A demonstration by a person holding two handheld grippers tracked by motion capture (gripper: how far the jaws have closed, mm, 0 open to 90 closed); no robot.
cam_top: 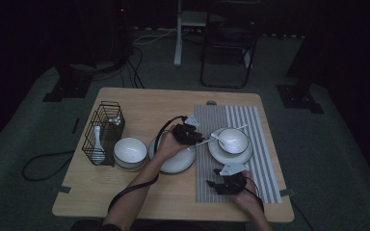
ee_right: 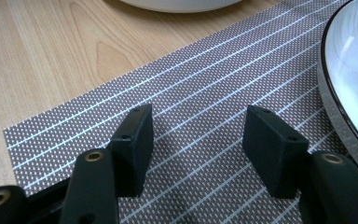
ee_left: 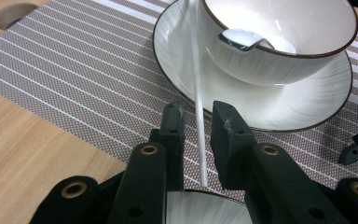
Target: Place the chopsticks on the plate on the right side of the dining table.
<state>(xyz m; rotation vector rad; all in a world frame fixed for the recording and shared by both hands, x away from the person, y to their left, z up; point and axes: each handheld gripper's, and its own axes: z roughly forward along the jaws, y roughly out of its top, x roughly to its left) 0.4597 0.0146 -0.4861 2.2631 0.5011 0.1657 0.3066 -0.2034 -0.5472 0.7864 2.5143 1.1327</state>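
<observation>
Dim floor surrounds my wooden table [cam_top: 139, 103], where the striped placemat [cam_top: 257, 125] serves as landmark. On it sits a saucer [ee_left: 307, 105] bearing a bowl [ee_left: 279, 51]. My left gripper [ee_left: 196, 122] stands slackened around the spoon's white handle [ee_left: 198, 135], pads apart from it. My right gripper [ee_right: 196, 126] hovers unclenched, empty, over the mat's near edge.

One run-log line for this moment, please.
left claw: open around spoon handle | spoon: in bowl on plate | right claw: open, empty, over placemat
</observation>
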